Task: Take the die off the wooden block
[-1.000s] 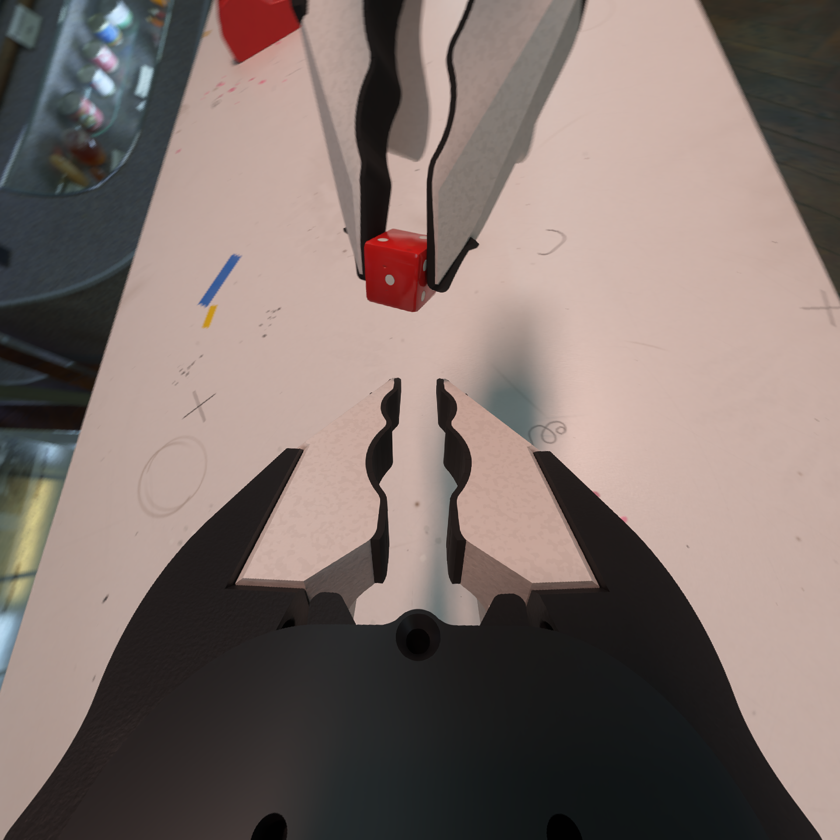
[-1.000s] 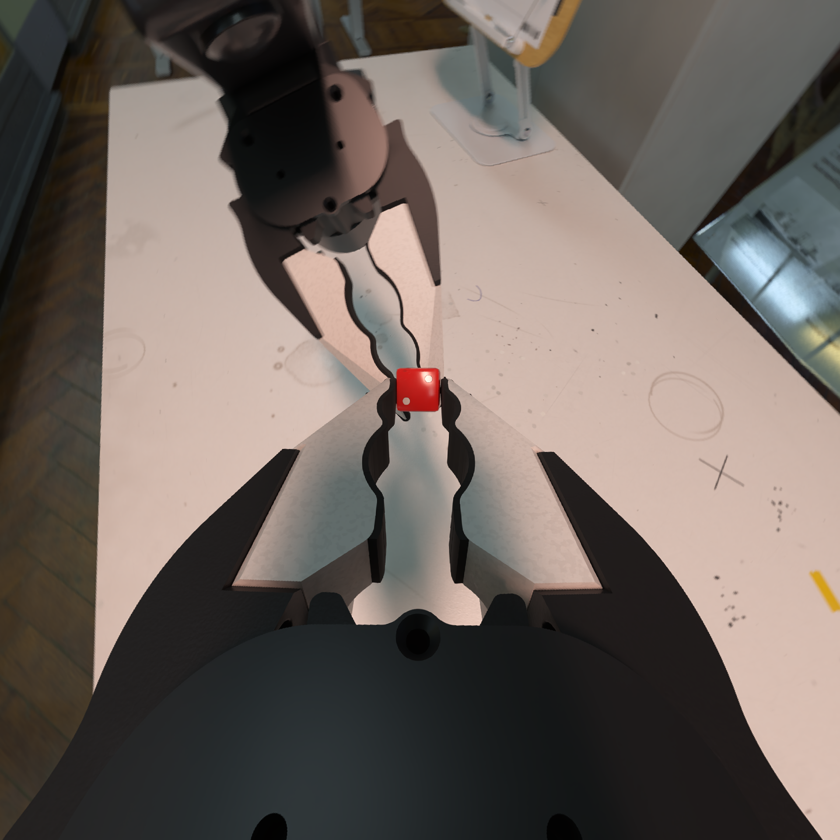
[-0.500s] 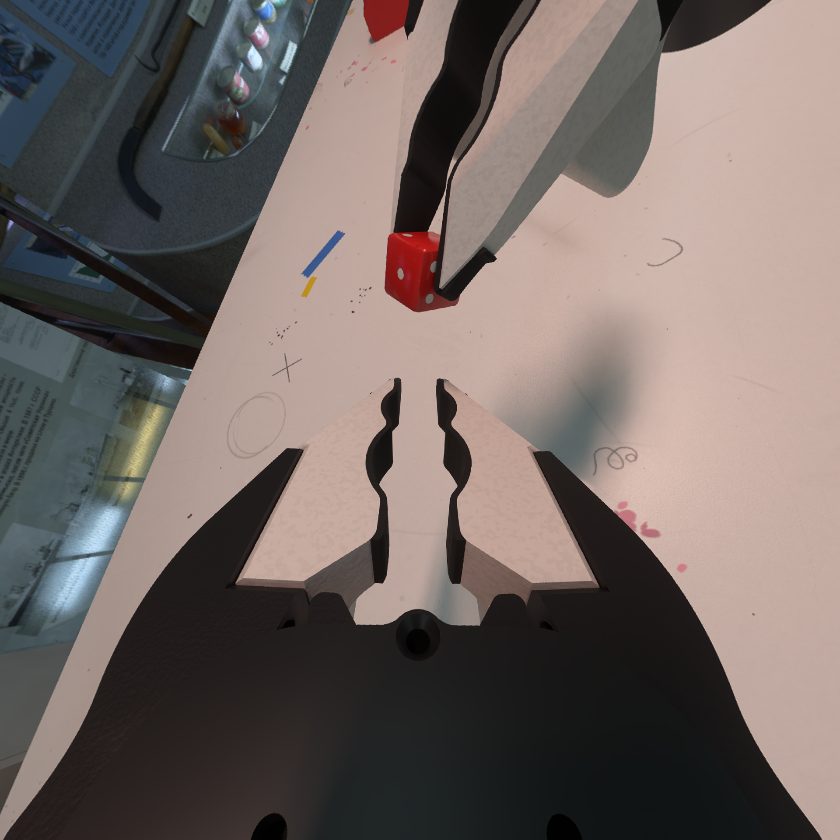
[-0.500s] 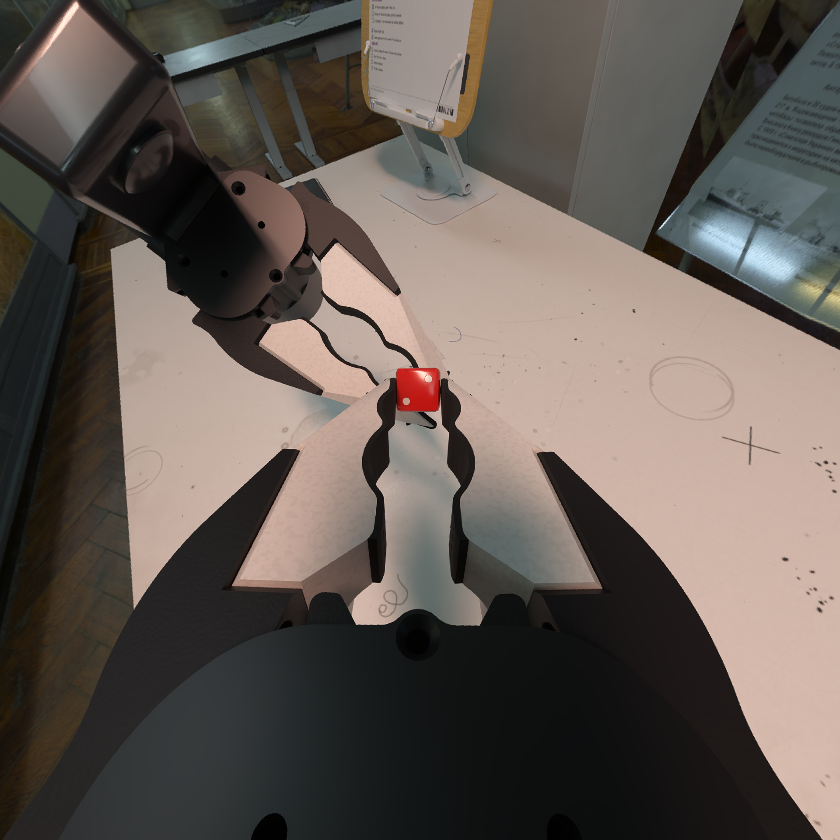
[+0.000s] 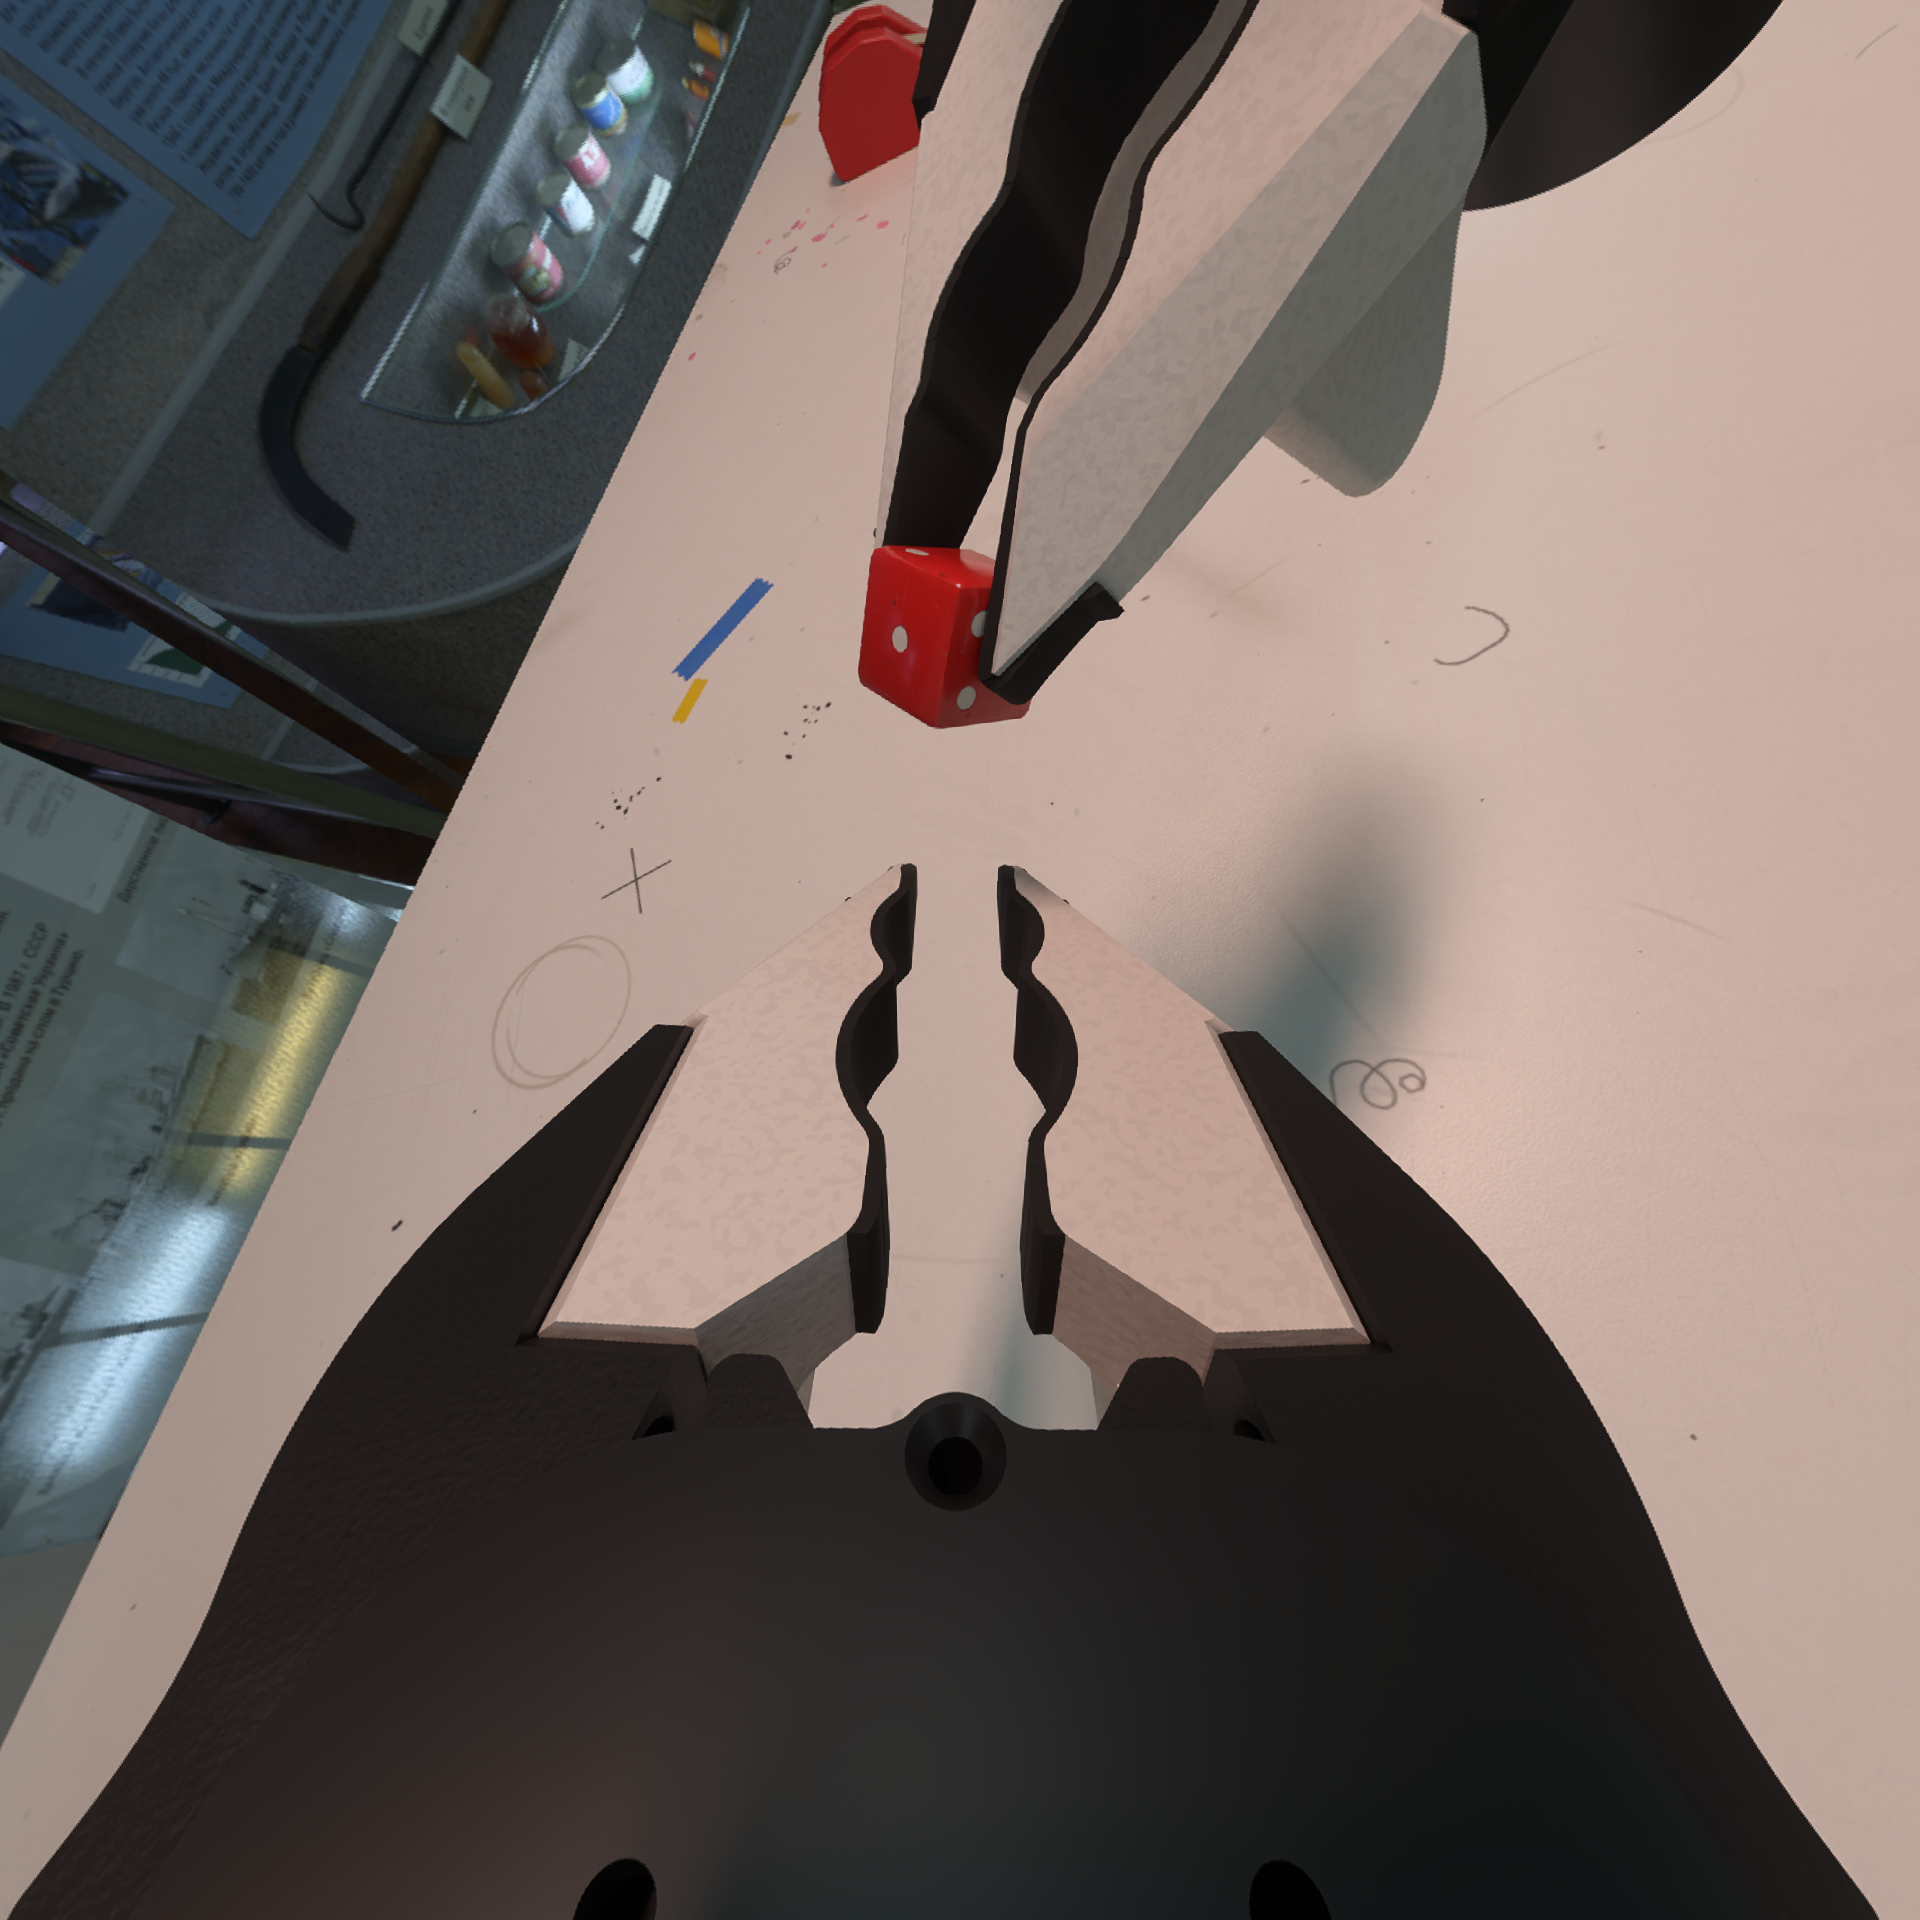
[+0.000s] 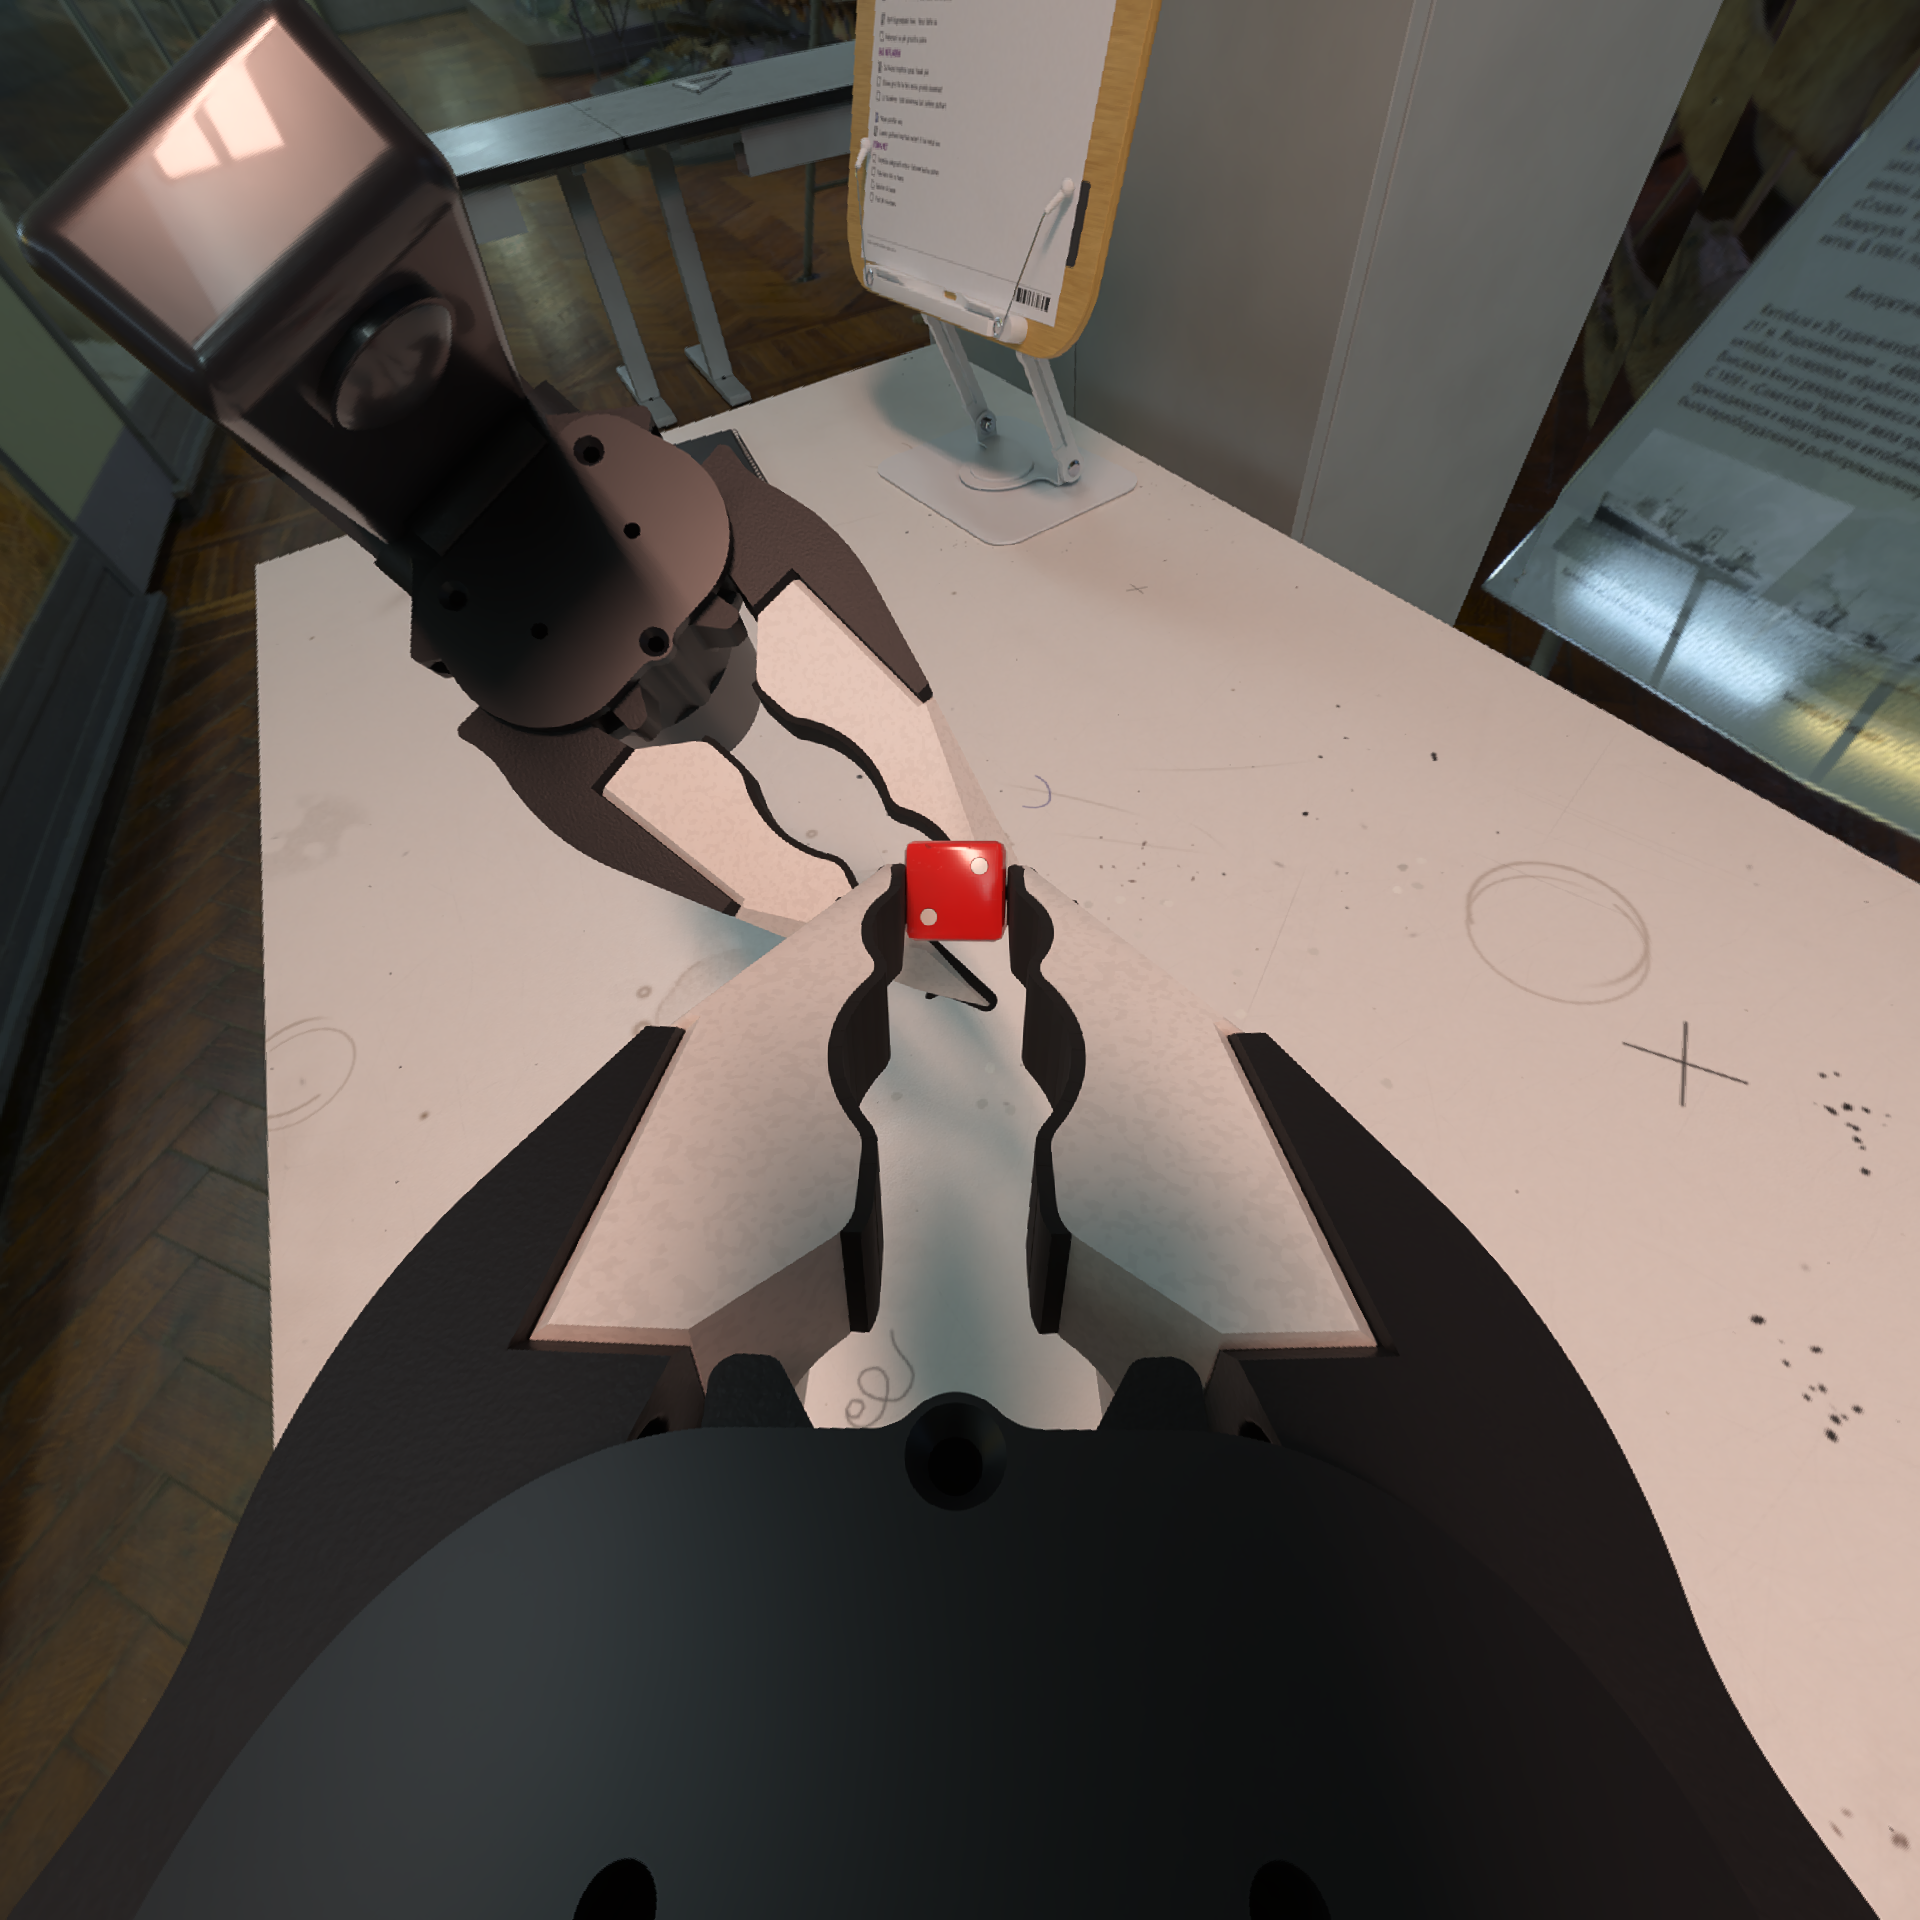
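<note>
Die (image 6: 955, 890) is clamped at the very tips of the right gripper (image 6: 955, 904), just as it was a second ago, with a two-pip face turned toward that gripper's camera. It is carried clear above the pale table (image 6: 1351, 790); a dark shadow is cast on the surface well below and to the right in the left wrist view. Compared with a second ago, the right gripper has been tilted back, so more of the room and a clipboard stand (image 6: 987, 187) beyond the left gripper are now seen. The left gripper (image 5: 956, 883) is kept just short of the die (image 5: 925, 649), its fingers slightly apart with nothing between them. A red block (image 5: 868, 104) is glimpsed far behind the right gripper's fingers.
</note>
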